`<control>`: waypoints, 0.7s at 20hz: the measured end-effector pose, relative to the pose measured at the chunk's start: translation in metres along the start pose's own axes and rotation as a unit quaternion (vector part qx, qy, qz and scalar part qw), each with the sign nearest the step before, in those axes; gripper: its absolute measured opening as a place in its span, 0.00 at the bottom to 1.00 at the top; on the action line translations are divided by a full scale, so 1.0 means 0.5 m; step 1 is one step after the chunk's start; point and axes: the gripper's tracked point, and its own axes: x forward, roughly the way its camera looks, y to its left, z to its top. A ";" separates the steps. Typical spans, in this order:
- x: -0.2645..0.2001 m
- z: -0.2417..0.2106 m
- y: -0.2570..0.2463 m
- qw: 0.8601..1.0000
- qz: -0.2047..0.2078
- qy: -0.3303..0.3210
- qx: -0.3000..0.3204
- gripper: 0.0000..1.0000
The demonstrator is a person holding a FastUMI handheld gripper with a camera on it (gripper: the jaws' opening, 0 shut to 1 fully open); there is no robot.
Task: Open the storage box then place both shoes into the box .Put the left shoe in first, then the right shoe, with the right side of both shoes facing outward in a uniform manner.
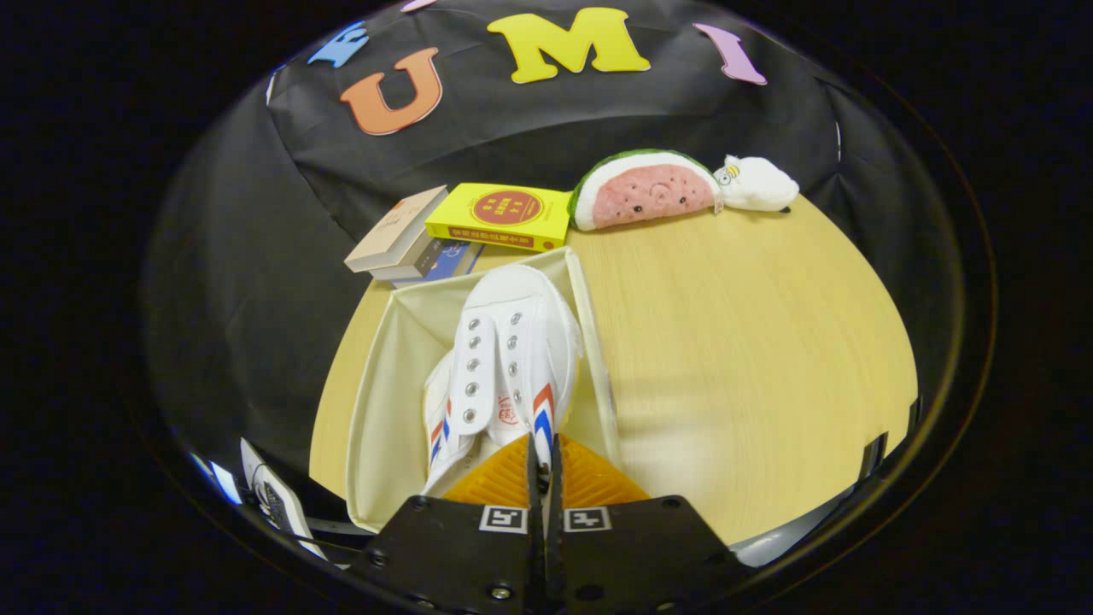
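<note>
An open cream fabric storage box (384, 401) stands on the wooden table, just ahead of the fingers. A white canvas shoe (512, 342) with red and blue side stripes is inside it, toe pointing away and eyelets facing up. My gripper (544, 448) is shut on the rim of this shoe's opening, with both fingers pressed on the thin edge. A second white shoe (440, 427) with the same stripes lies lower and to the left, mostly hidden under the first one.
Beyond the box lie a yellow book (504, 215) and a stack of books (410, 243). A watermelon plush (645, 190) and a white plush toy (756, 184) rest at the table's back edge. Bare tabletop (751, 359) spreads right of the box.
</note>
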 end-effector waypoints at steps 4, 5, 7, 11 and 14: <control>-0.021 0.030 0.018 0.999 0.018 -0.037 -0.013 0.25; -0.029 0.039 0.020 0.999 0.021 -0.045 -0.017 0.35; -0.057 0.054 0.017 0.998 0.019 -0.064 -0.022 0.56; -0.124 0.096 -0.012 0.992 -0.006 -0.124 -0.036 0.85; -0.180 0.136 -0.056 0.983 -0.039 -0.174 -0.049 0.93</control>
